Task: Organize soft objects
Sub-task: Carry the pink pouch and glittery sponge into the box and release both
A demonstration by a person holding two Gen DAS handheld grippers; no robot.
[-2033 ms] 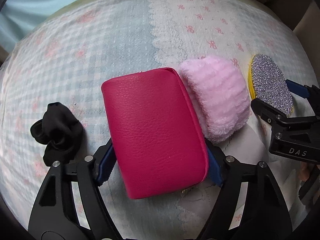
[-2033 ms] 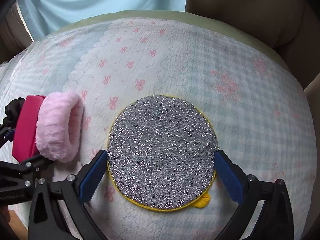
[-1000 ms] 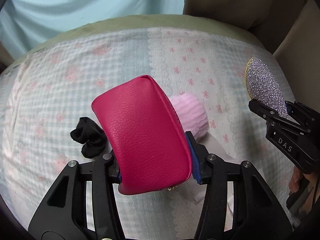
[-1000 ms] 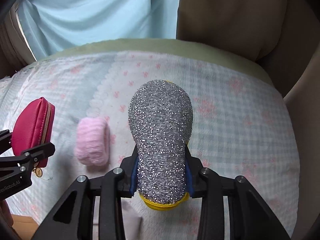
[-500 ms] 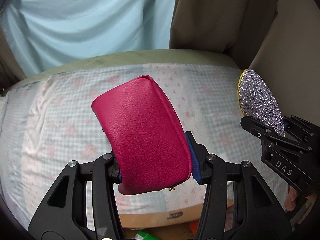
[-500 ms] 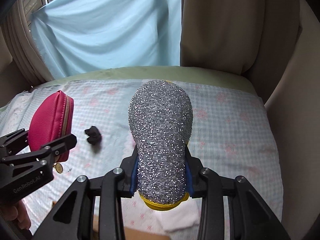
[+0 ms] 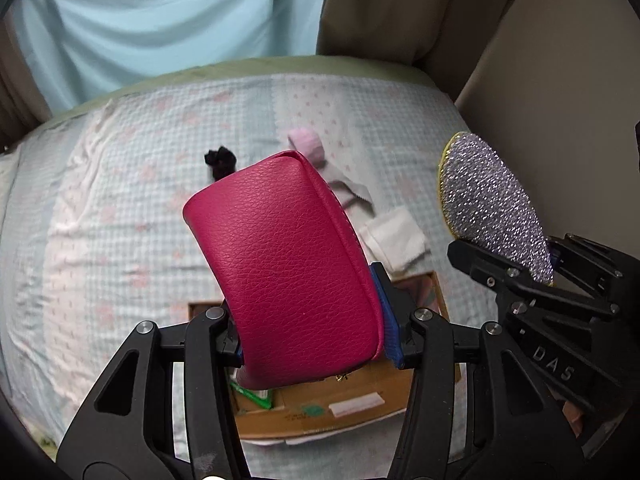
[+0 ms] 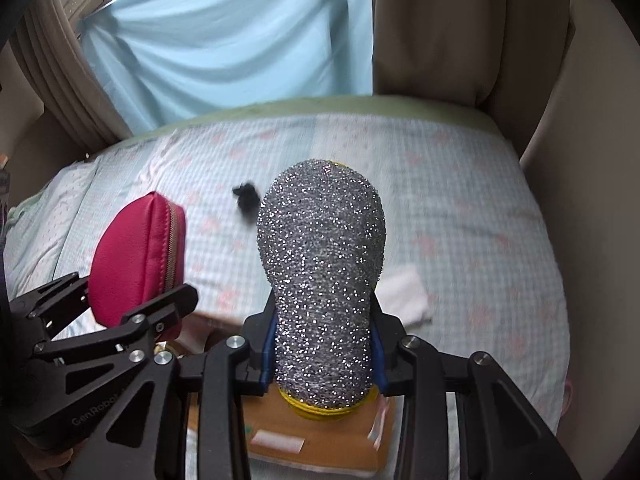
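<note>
Magenta pouch point(image 7: 286, 276) sits clamped between the blue pads of the left claw point(image 7: 312, 338), held up in the air over the near edge of the bed point(image 7: 120, 208), its zipper edge turned to the right. Just to its right, the right claw point(image 8: 322, 346) is squeezed shut around a silver glitter pad point(image 8: 320, 280) with a yellow rim, bending it into a narrow waist. Below both claws, at the near side, an open cardboard box point(image 7: 352, 412) holds a few items. Farther off on the checked bedspread lie a white folded cloth point(image 7: 394, 238), a pink fuzzy roll point(image 7: 306, 148) and a small black fabric piece point(image 7: 220, 160), the last two at the far side.
</note>
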